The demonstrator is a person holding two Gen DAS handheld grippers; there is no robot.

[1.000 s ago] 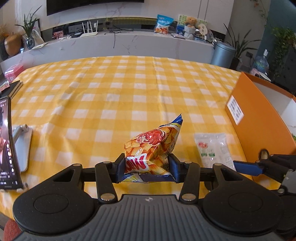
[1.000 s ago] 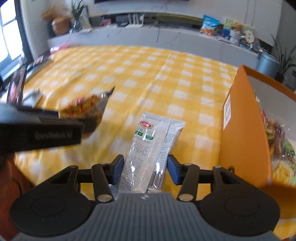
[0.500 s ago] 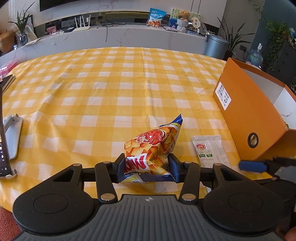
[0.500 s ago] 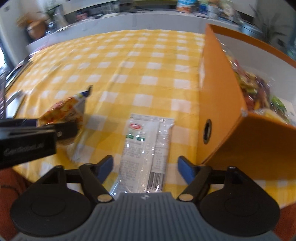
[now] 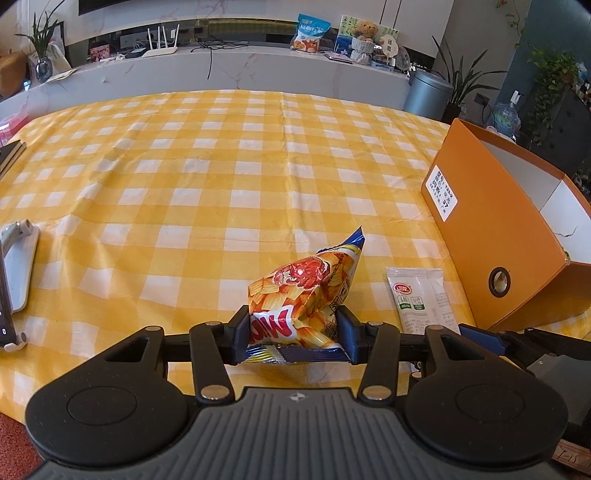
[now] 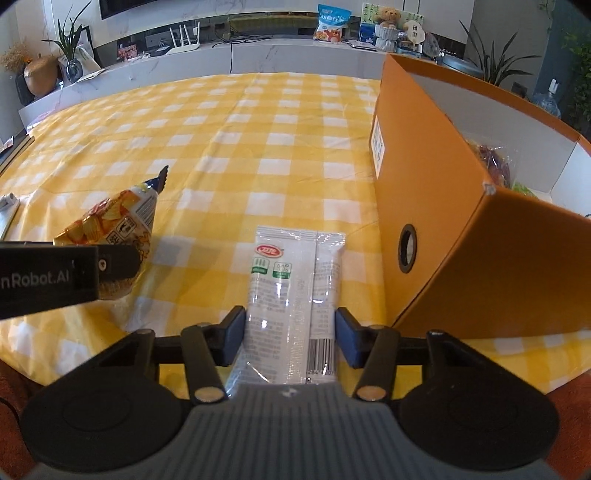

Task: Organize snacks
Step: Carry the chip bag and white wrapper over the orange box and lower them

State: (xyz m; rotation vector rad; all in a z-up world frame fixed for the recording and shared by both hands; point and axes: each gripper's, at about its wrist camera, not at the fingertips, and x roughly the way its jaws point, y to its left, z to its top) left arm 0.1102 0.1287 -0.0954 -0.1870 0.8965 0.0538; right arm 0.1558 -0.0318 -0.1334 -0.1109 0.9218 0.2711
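Nearest the left wrist camera, the left gripper (image 5: pixel 293 338) is clamping its two dark blue pads on the lower part of an orange, crinkled chip bag with a blue sealed edge (image 5: pixel 306 295); the bag is standing up from between the pads, its blue top corner pointing away, above the near edge of the table. The table is wearing a yellow-and-white checked tablecloth (image 5: pixel 229 177).

In the right wrist view, the right gripper (image 6: pixel 290 338) is sitting over the near end of a flat, clear-and-white plastic snack packet with a red logo and a barcode (image 6: pixel 295 291). Its jaws have just been closing after a brief widening, and the packet is lying between them, its two long edges meeting the pads (image 6: pixel 345 338); the packet is lying flat on the cloth near the table's near edge, just beside the box. In the same view the left gripper's black body (image 6: pixel 62 273) is showing at the left with the chip bag (image 6: pixel 114 229) in it.

To the right, close to the packet, a tall orange cardboard box with a white lining, a round finger hole and a white label (image 6: pixel 436 206) is standing along the table's right edge, with colourful snack bags (image 6: pixel 495 166) already lying inside.

At the table's left edge a white phone stand (image 5: pixel 18 266) is resting. Beyond the far edge, a pale marble-look counter (image 5: pixel 258 70) is carrying a blue snack bag (image 5: pixel 310 33) and a small teddy bear (image 5: pixel 364 31).
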